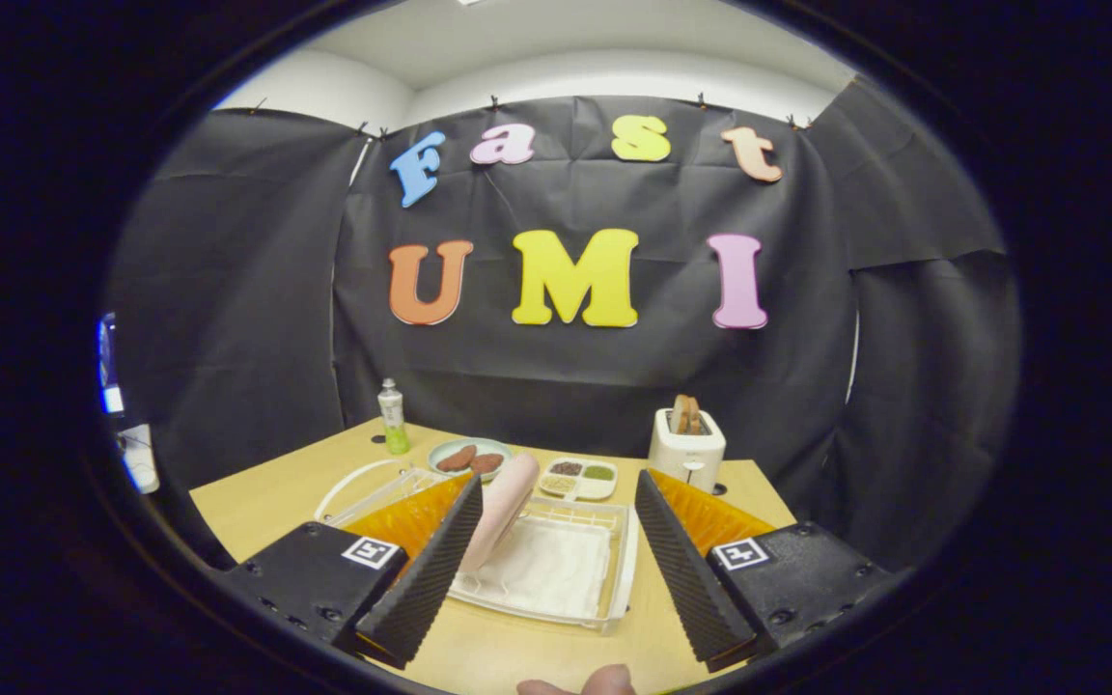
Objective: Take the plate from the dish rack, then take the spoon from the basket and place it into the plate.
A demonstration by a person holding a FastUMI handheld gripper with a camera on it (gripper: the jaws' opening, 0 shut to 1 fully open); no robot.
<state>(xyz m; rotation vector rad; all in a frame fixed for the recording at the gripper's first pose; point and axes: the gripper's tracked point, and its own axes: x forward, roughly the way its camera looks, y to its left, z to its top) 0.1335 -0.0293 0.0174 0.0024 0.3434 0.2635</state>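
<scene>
A pale pink plate (501, 507) stands on edge in a clear plastic dish rack (604, 589) lined with white cloth. My gripper (558, 480) is open, its two black ribbed fingers spread wide over the rack. The plate leans close against the inner side of the left finger (430, 569); whether they touch I cannot tell. The right finger (681, 569) is well apart from it. A clear basket with a white handle (363, 483) sits behind the left finger, mostly hidden, and I cannot make out its contents.
Beyond the rack on the wooden table (266, 502) stand a green bottle (392, 417), a plate with brown food (469, 457), a sectioned dish (578, 478) and a white toaster holding bread (686, 446). A person's fingertip (604, 681) shows below the fingers.
</scene>
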